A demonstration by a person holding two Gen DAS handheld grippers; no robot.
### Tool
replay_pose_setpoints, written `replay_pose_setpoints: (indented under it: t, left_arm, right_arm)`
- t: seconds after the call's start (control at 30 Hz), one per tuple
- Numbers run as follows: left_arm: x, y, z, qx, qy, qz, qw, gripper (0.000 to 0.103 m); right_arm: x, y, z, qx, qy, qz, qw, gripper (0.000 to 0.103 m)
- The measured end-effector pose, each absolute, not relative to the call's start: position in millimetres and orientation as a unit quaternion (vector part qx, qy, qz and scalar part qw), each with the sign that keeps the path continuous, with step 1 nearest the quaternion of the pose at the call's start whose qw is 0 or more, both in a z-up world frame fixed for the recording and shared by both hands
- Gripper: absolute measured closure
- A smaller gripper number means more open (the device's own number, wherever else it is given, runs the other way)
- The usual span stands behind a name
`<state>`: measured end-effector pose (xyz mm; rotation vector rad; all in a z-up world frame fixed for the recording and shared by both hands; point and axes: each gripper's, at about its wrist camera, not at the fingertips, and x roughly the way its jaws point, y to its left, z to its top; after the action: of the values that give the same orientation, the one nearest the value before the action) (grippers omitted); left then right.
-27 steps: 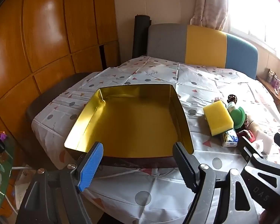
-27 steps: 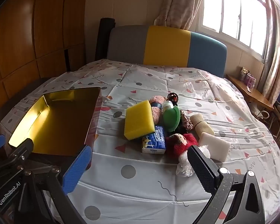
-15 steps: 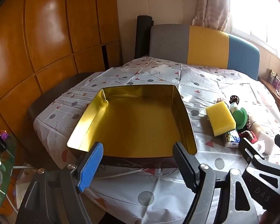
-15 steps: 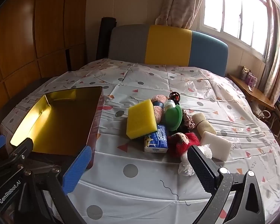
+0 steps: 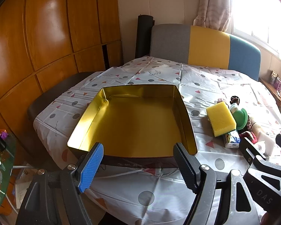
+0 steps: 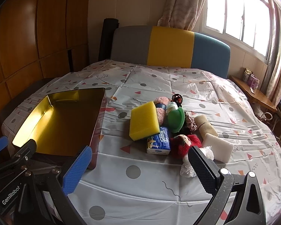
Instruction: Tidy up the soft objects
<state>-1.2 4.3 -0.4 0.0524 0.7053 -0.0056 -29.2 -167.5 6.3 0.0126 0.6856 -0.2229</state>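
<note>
An open gold tin box (image 5: 140, 123) sits on the patterned tablecloth (image 5: 206, 76), empty; it also shows in the right wrist view (image 6: 61, 120). To its right lies a pile: a yellow sponge (image 6: 144, 120), a tissue pack (image 6: 159, 141), a green disc (image 6: 176, 119), a pink yarn ball (image 6: 161, 106), a red plush doll (image 6: 185, 144), a white sponge (image 6: 218, 147), a beige roll (image 6: 205, 125). My left gripper (image 5: 138, 166) is open just before the box's near wall. My right gripper (image 6: 140, 170) is open, in front of the pile.
A crumpled clear plastic wrap (image 6: 189, 168) lies by the doll. A grey, yellow and blue headboard (image 6: 170, 45) stands behind the table. Wooden wall panels (image 5: 46, 37) are on the left. A shelf with small items (image 6: 252, 88) is at the right under the window.
Both grippers have drawn back slightly from the table, so the box and pile look a bit farther. Nothing was grasped or moved.
</note>
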Motion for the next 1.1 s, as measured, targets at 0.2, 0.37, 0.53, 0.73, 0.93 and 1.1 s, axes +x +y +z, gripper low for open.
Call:
replay_pose_setpoints:
  t: [0.2,0.37,0.53,0.73,0.93,1.1]
  left_arm:
    - [-1.5,4.1,0.4,0.025,0.346,-0.004,0.938,0.025]
    - [-0.9,3.9,-0.2,0.025,0.352,-0.005,0.936,0.025]
    - [-1.6,4.6,-0.3,0.021,0.352,-0.009,0.936,0.025]
    - [-3.8,5.6,0.4,0.019,0.352,-0.012,0.936,0.025]
    - [-4.7,6.2,1.6,0.02,0.351,-0.012,0.936,0.025]
    - [-4.9,7.3,1.4,0.019,0.354,-0.015,0.935,0.025]
  right_arm:
    - [-29.6,-166.5,7.2,0.006,0.334,-0.108,0.936,0.0]
    - [-30.5,-164.1,7.3,0.002,0.333,-0.103,0.937,0.0]
    - [-31.7,-163.1,8.6,0.001,0.332,-0.102,0.938,0.0]
    - [-32.5,-161.3,9.6,0.0,0.33,-0.101,0.938,0.0]
    - [-33.6,-161.2,9.9,0.0,0.33,-0.099,0.939,0.0]
    - [-33.9,-161.7,10.0,-0.001,0.33,-0.099,0.939,0.0]
